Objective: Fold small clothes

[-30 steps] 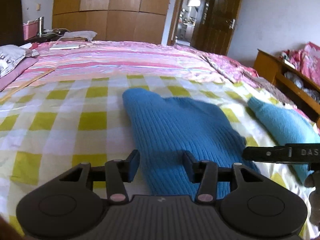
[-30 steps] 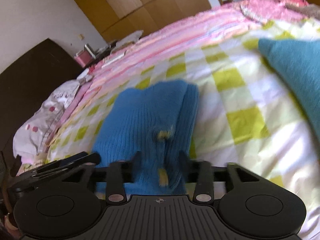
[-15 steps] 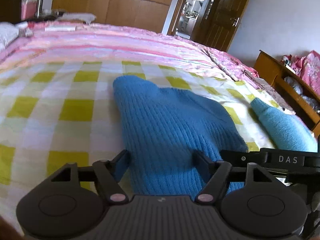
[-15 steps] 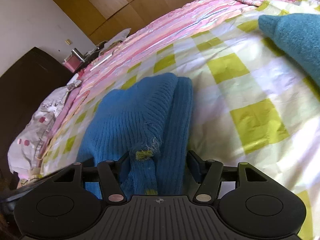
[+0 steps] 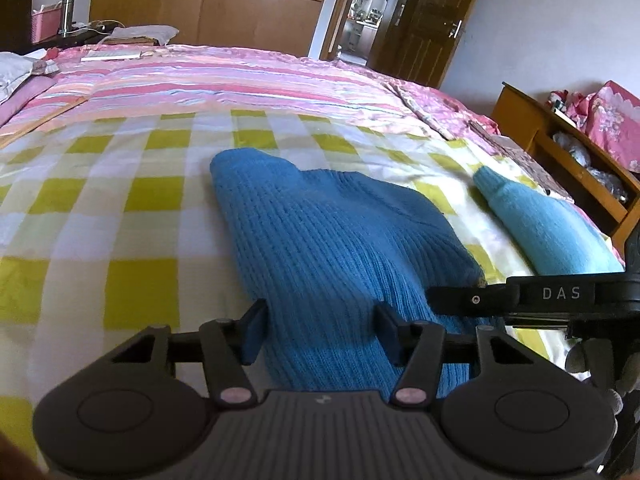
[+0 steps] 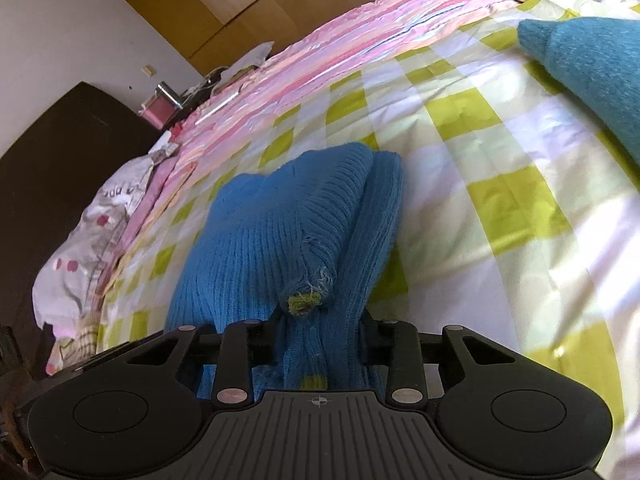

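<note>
A blue ribbed knit sweater (image 5: 336, 240) lies folded on the yellow-checked sheet (image 5: 132, 248). My left gripper (image 5: 320, 332) straddles the sweater's near left edge. Its jaws are closing, with flat fabric between them and the pads not visibly pressing. My right gripper (image 6: 322, 328) is at the sweater's (image 6: 280, 232) near right edge, also closing. Bunched knit with a frayed yellow-green bit fills the gap and the pads pinch it. In the left wrist view the right gripper's black side bar (image 5: 520, 296) reaches in over that edge.
A second, teal knit garment (image 5: 548, 232) (image 6: 592, 64) lies to the right on the sheet. A pink striped quilt (image 5: 240, 84) covers the far half of the bed, with a pillow (image 6: 92, 232) at the left. A wooden shelf (image 5: 560, 148) stands right; wardrobe and door behind.
The left jaws spread wider over the sweater's edge, then narrowed. The right gripper sank onto the edge and its jaws drew in on the bunched knit.
</note>
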A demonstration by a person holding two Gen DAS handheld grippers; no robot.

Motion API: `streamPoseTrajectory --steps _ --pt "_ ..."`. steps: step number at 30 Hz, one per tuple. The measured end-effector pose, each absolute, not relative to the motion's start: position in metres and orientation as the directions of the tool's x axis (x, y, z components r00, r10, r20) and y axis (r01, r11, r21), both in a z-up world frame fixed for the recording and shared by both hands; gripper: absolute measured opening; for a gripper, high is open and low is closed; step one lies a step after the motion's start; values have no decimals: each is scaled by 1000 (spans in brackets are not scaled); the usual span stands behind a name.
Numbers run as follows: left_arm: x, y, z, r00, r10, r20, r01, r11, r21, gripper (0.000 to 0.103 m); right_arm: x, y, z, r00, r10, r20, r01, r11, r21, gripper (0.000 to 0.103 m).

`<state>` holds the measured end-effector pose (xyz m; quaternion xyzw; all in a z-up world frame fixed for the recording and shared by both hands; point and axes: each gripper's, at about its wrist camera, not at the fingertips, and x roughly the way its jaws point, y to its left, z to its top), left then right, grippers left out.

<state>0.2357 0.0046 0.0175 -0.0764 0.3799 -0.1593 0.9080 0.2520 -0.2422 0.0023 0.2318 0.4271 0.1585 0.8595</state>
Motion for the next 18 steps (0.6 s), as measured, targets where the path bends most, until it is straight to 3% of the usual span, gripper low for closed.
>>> streamPoseTrajectory --steps 18 --pt "179 -4 17 652 -328 -684 273 943 -191 60 197 -235 8 586 401 -704 -85 895 439 32"
